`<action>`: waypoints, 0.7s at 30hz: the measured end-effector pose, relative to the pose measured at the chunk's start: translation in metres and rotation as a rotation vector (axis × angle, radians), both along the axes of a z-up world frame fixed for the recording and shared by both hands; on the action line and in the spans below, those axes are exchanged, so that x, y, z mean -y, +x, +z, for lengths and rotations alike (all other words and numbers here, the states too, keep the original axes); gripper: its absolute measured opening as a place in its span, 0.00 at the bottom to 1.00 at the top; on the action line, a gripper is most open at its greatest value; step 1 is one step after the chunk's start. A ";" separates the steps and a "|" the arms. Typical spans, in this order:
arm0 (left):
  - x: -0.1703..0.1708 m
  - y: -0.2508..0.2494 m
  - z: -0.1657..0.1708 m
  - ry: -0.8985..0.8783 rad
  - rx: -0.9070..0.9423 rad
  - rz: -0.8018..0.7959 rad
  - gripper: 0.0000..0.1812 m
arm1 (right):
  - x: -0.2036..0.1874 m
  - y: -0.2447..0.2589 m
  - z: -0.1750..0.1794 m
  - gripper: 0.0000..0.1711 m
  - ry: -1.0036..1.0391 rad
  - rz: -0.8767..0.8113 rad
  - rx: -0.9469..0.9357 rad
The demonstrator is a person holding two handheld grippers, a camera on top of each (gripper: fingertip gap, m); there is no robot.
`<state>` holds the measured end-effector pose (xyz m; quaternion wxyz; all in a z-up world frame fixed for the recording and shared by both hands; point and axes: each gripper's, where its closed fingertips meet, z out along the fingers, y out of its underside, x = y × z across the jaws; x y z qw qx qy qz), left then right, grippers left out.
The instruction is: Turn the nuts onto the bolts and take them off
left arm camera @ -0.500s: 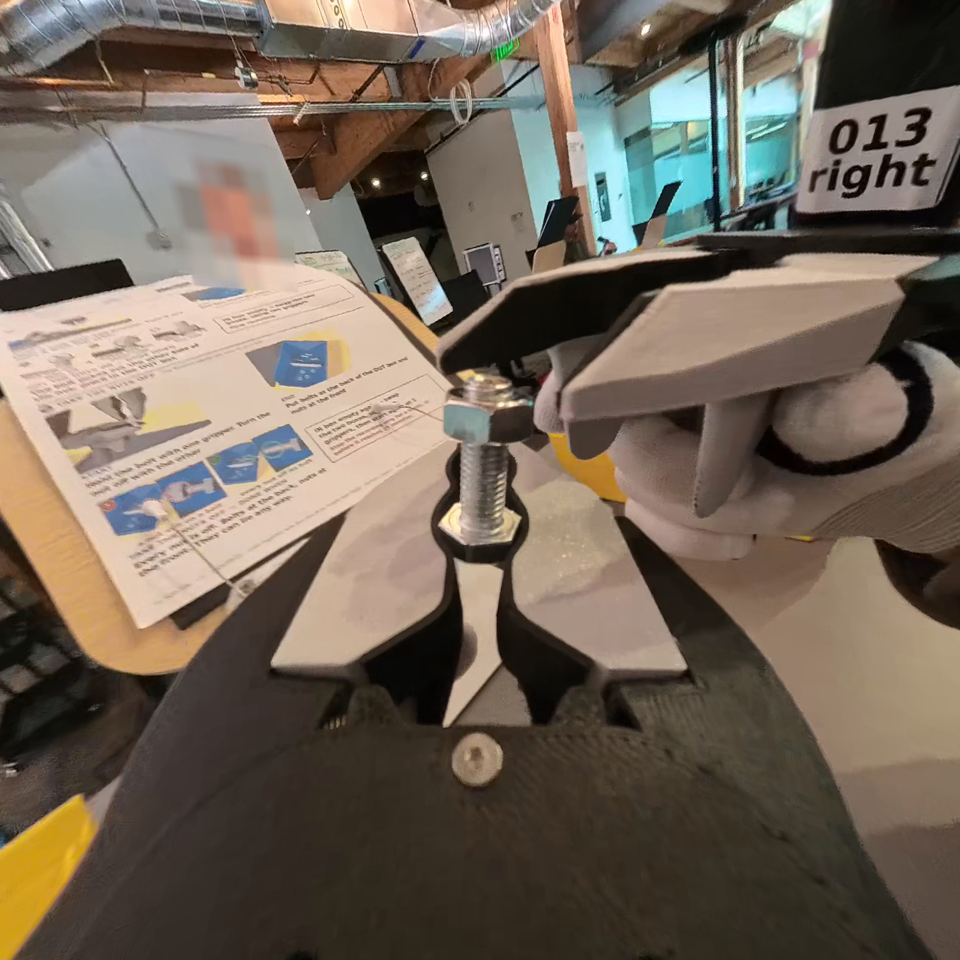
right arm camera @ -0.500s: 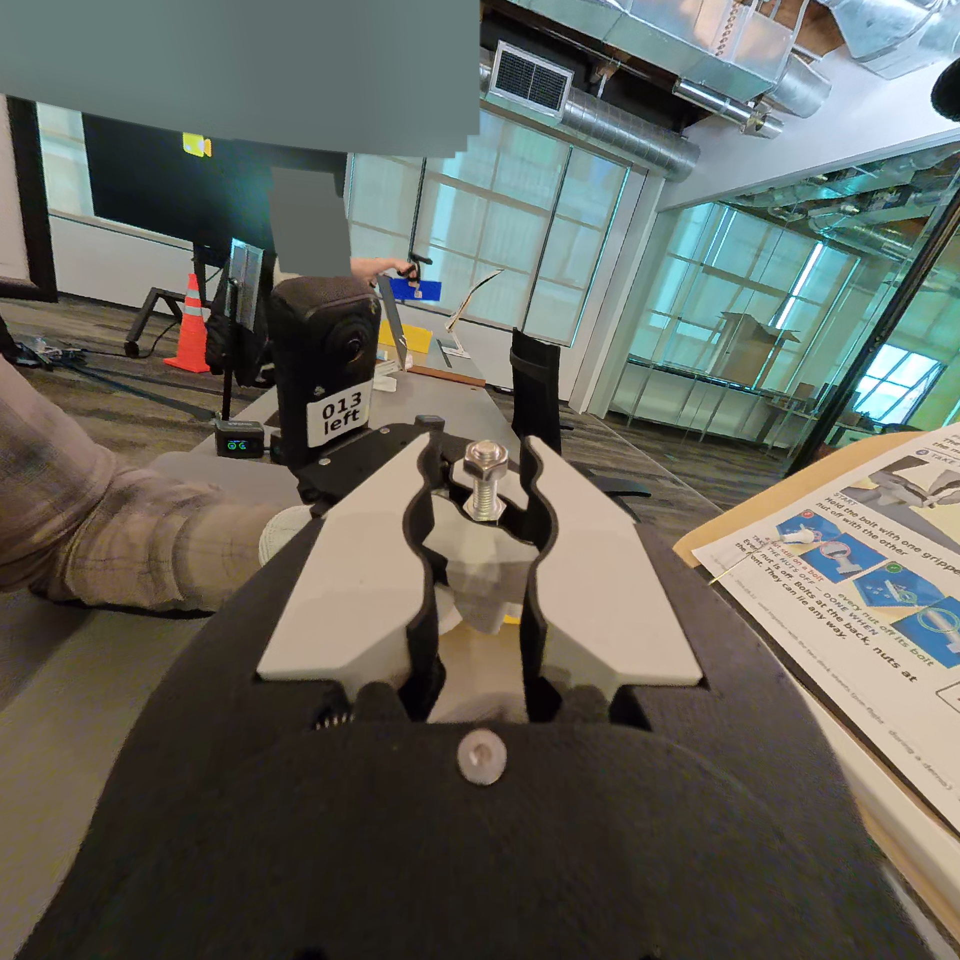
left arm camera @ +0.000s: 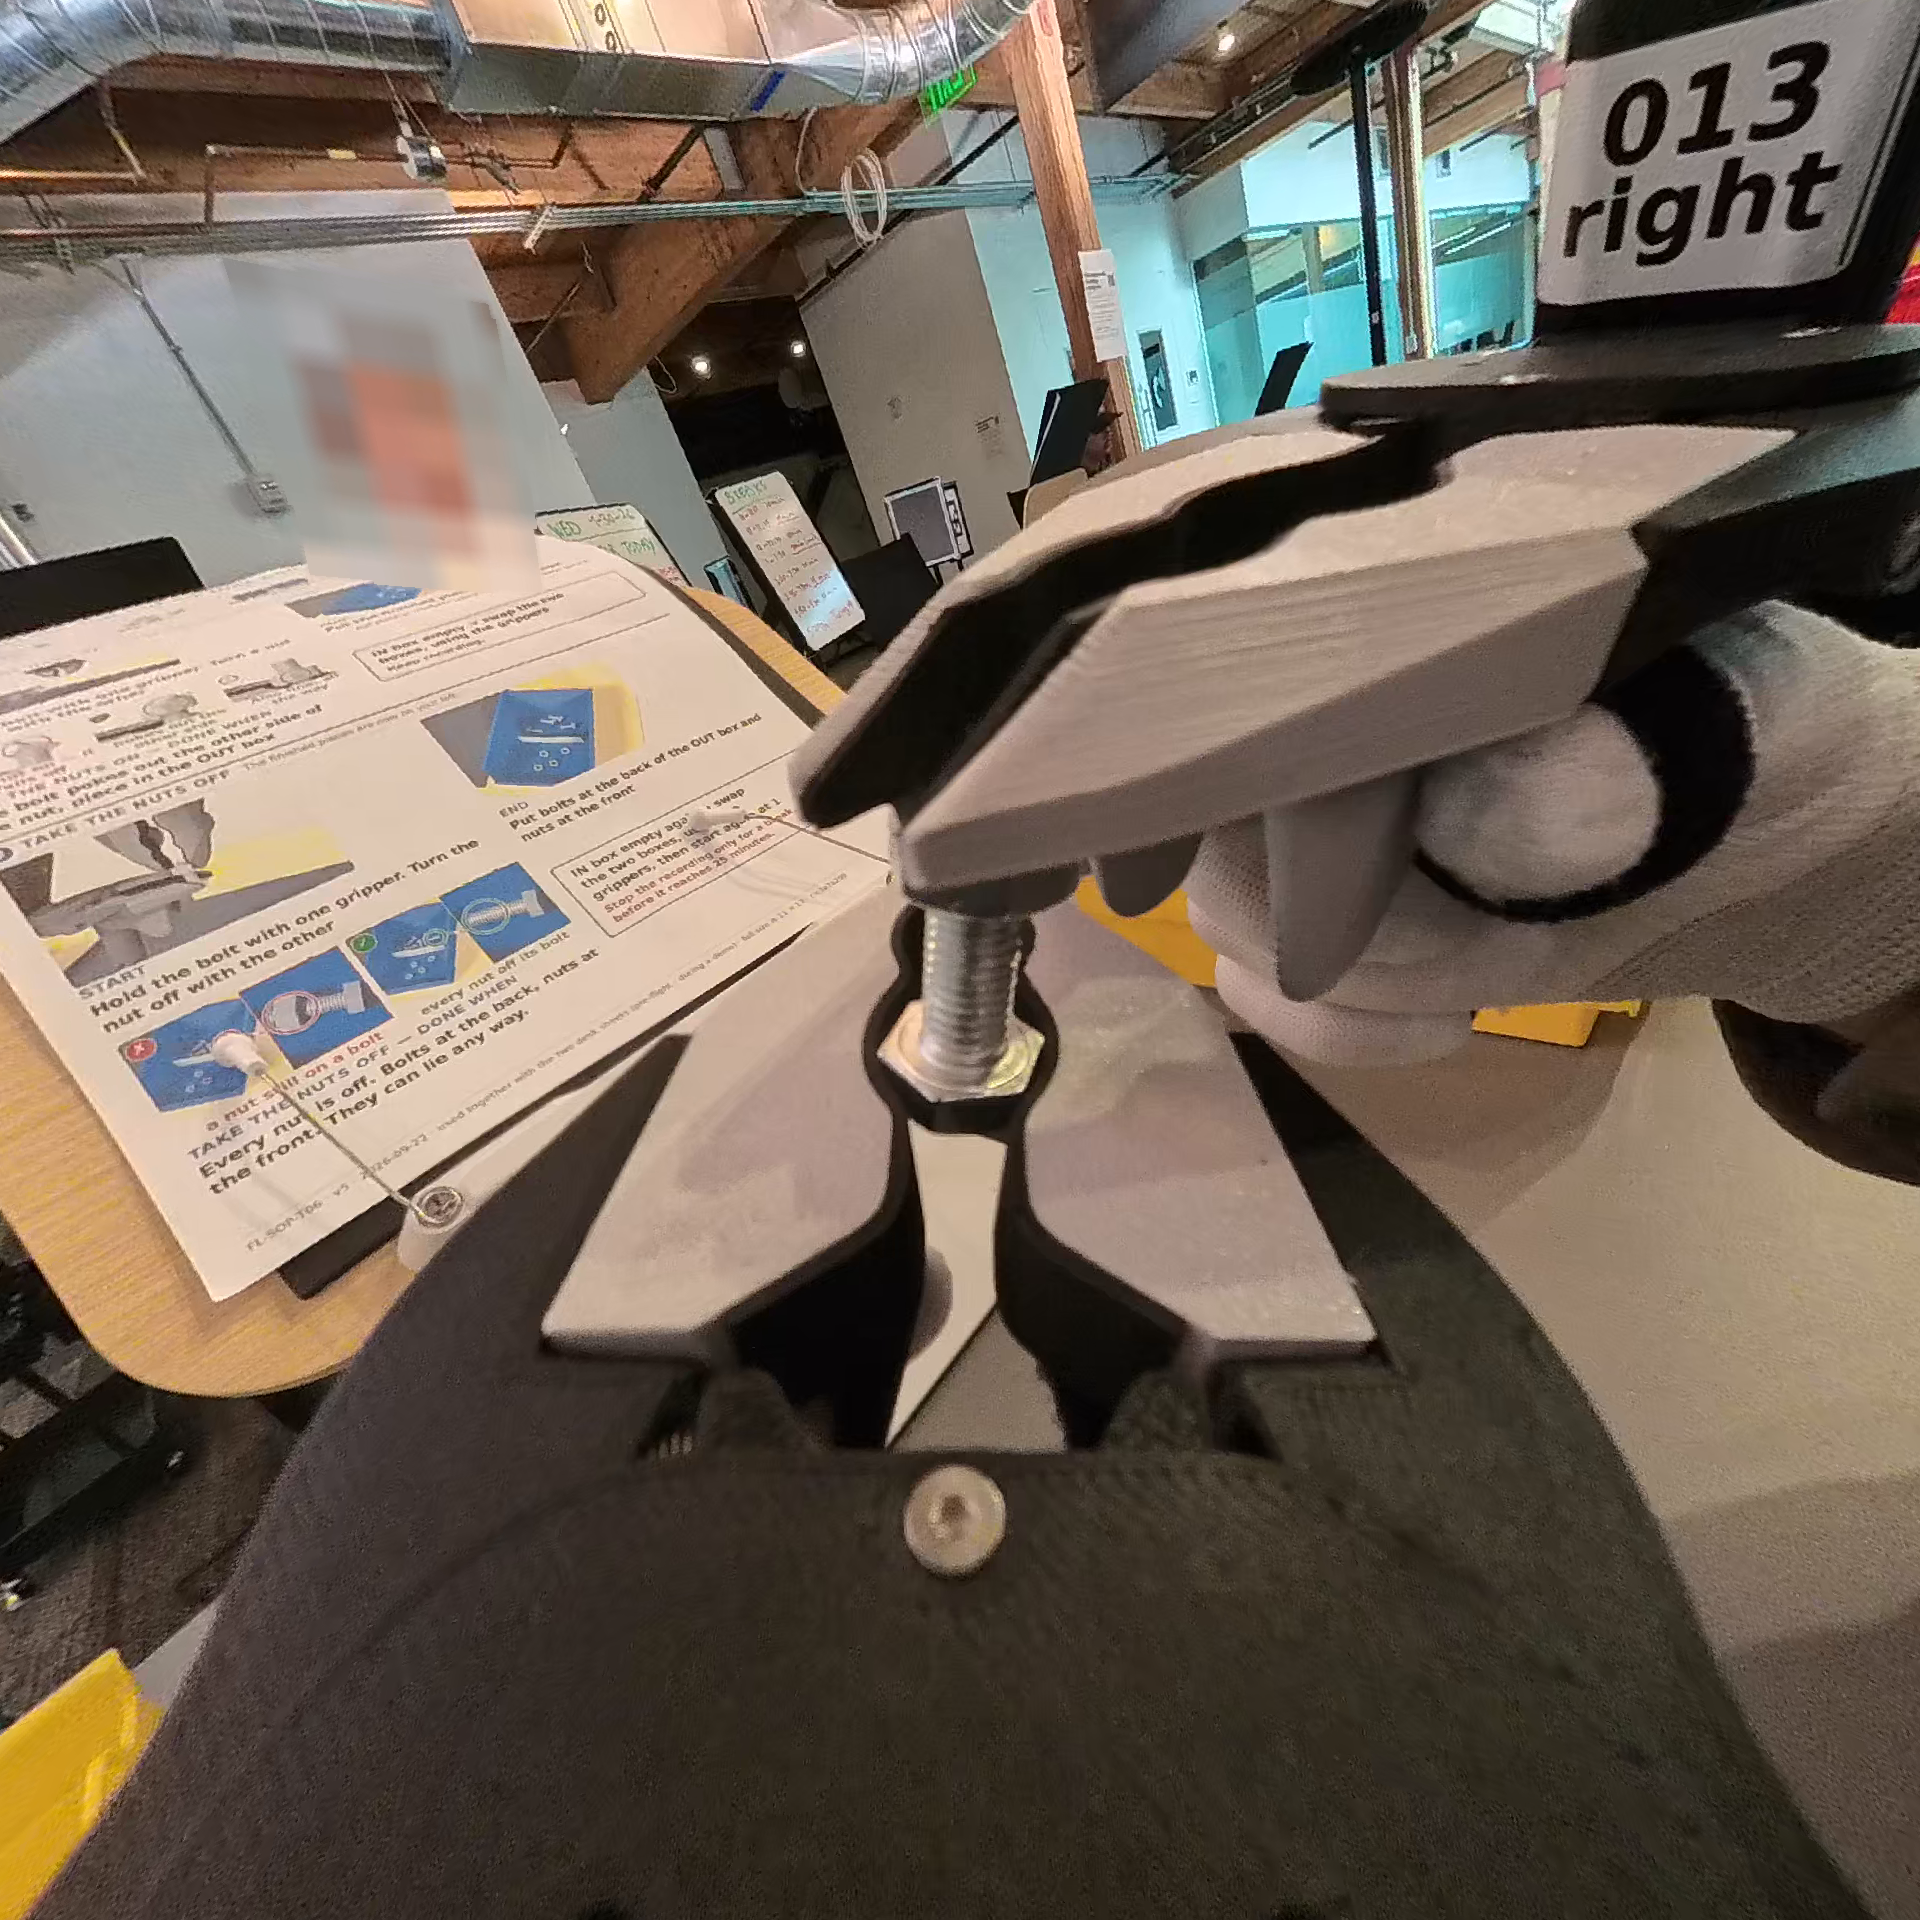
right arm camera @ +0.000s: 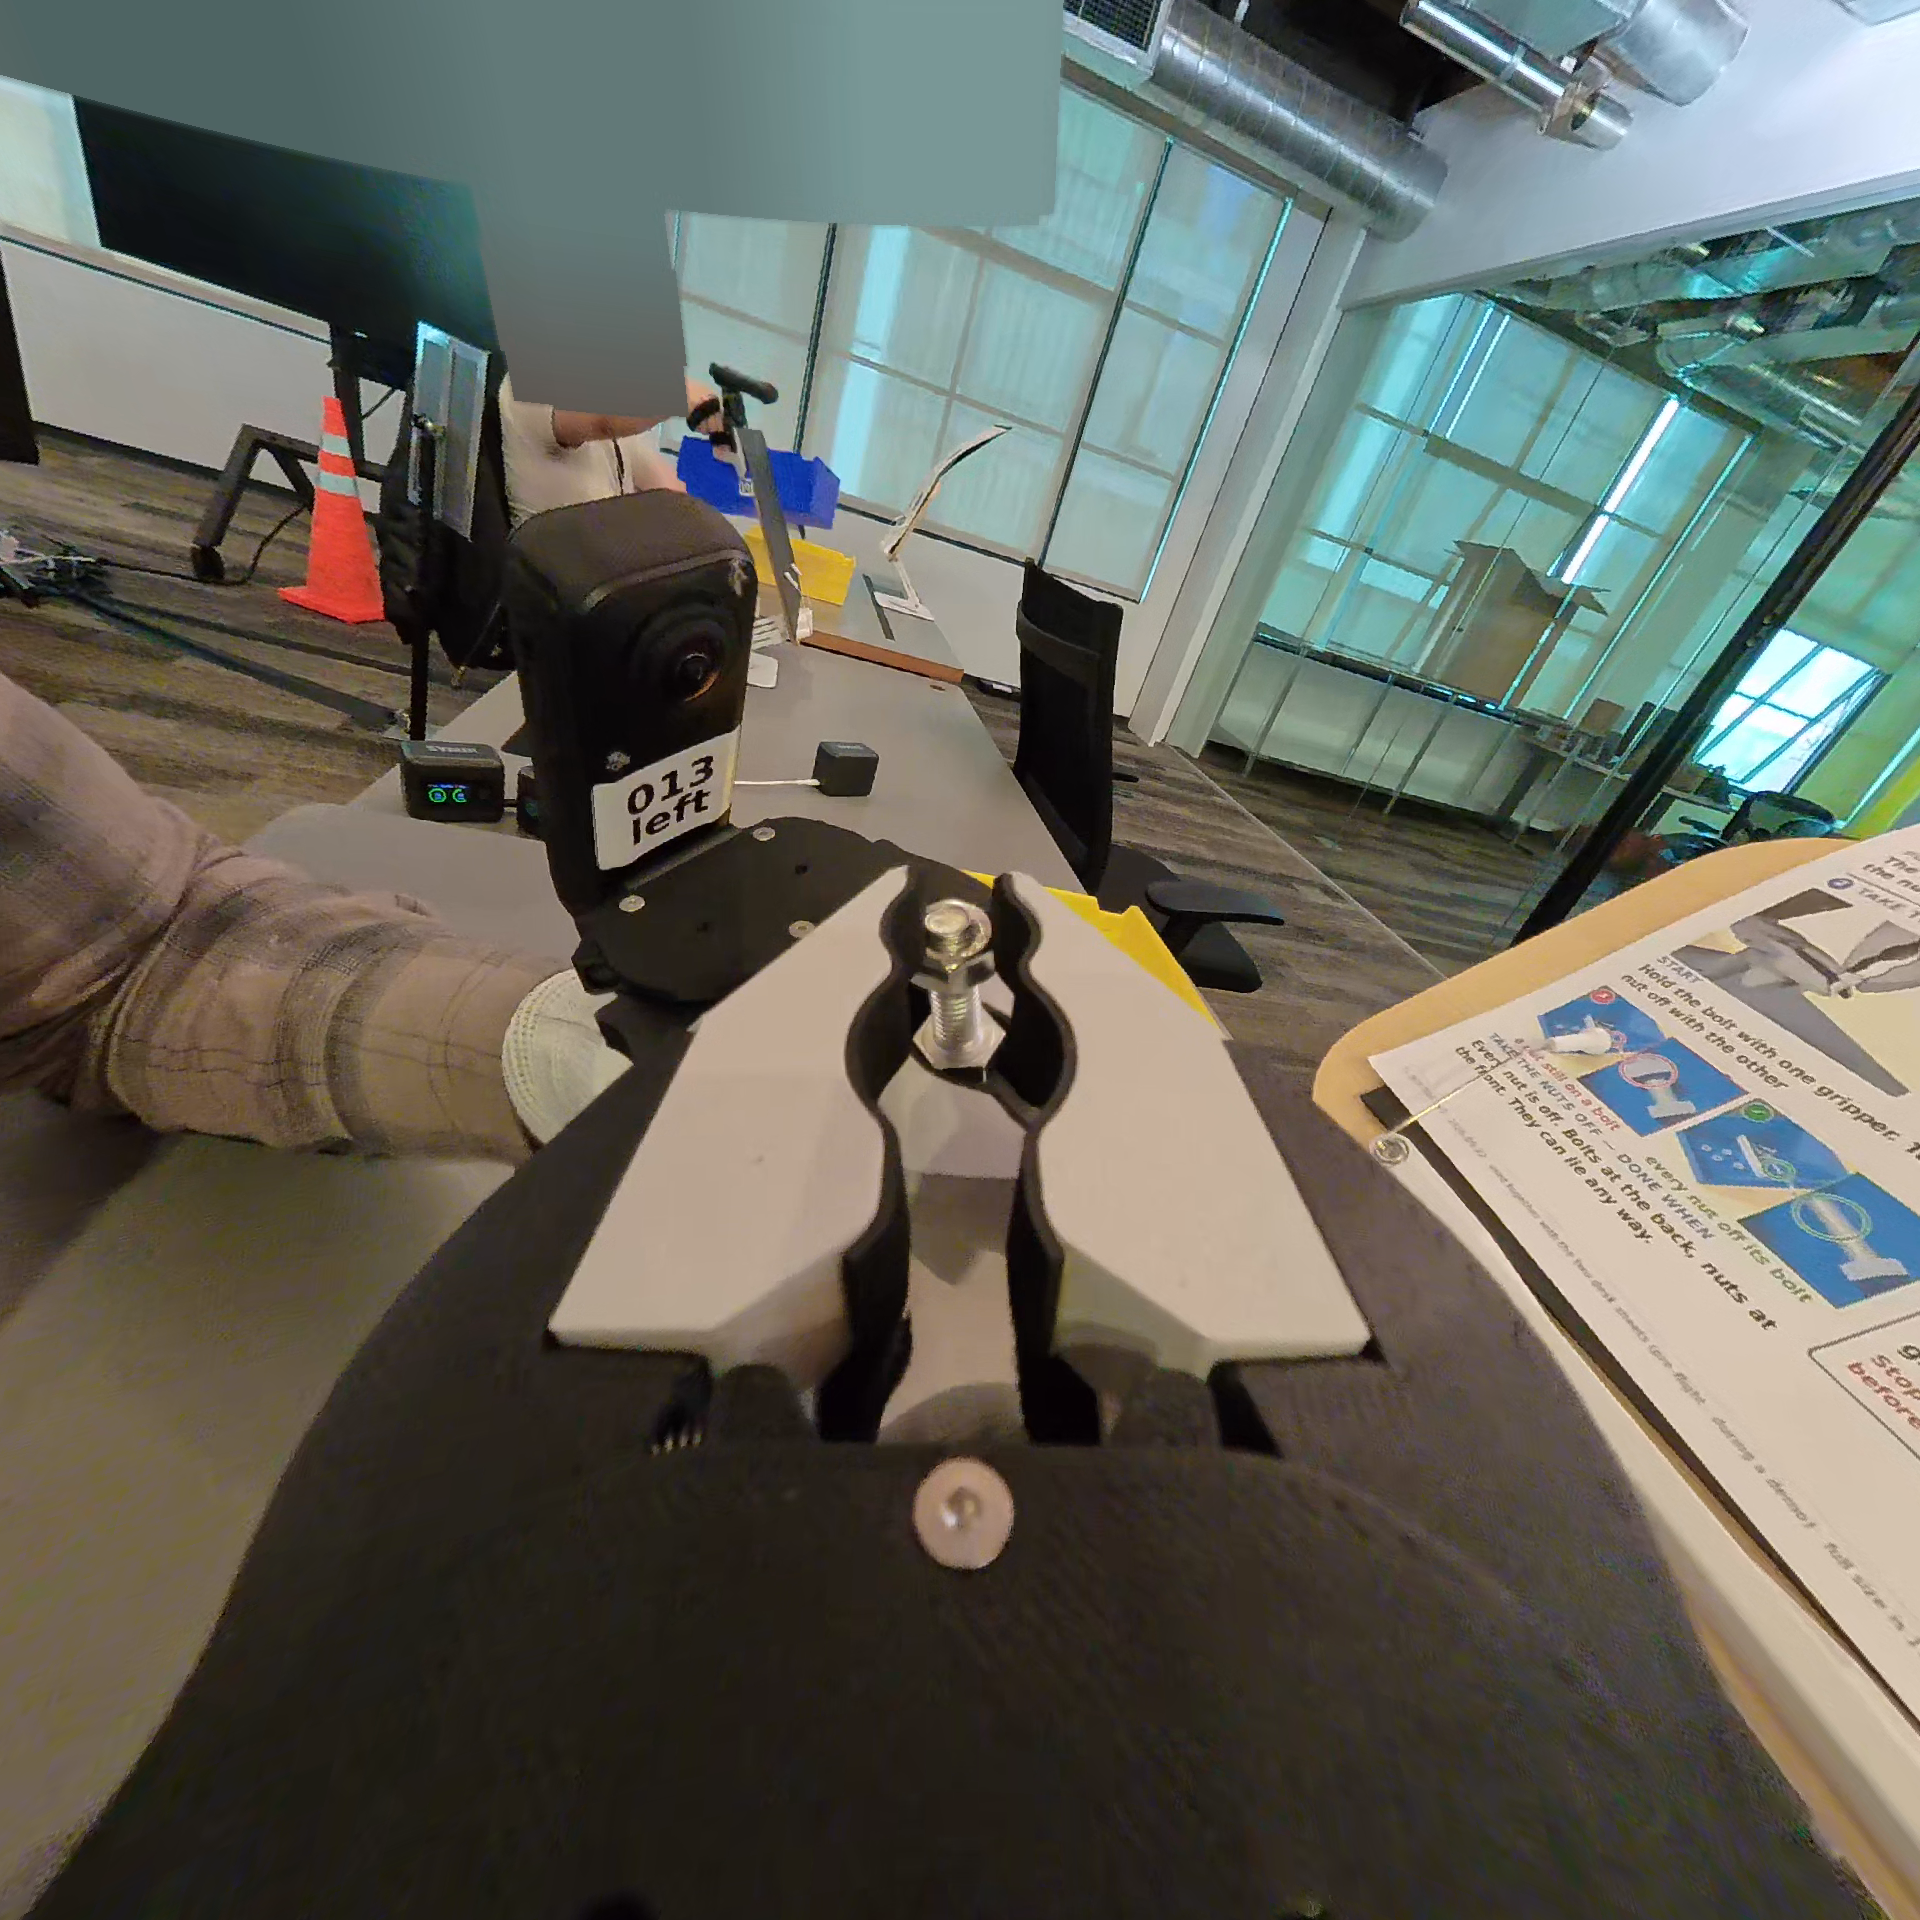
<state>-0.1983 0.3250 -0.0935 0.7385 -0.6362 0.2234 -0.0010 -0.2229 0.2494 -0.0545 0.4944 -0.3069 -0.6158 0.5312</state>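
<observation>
- Holding the bolt [left arm camera: 971,997] upright by its hex head in my left gripper [left arm camera: 961,1081], jaws shut on it above the table [left arm camera: 1662,1299].
- My right gripper [right arm camera: 951,956] brackets the nut [right arm camera: 954,928] at the bolt's tip; a firm pinch I cannot confirm.
- Best to turn squarely around the threads, without tilting.
- Bright silver, clean threads.

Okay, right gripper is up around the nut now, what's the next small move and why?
Probably close the right gripper on the nut and twist. Its fingers flank the nut with gaps on both sides, while the left gripper clamps the bolt upright by its head.
</observation>
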 end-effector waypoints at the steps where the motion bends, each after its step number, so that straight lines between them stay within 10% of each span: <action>1: 0.000 0.000 0.001 -0.001 -0.004 0.005 0.06 | 0.000 0.001 0.001 0.06 -0.002 0.002 -0.006; 6: 0.002 0.000 0.005 0.012 0.007 0.002 0.06 | -0.003 0.003 -0.003 0.20 0.012 0.004 0.010; 21: 0.004 0.000 0.008 0.035 -0.126 0.041 0.16 | 0.000 0.004 -0.003 0.10 0.072 -0.003 0.020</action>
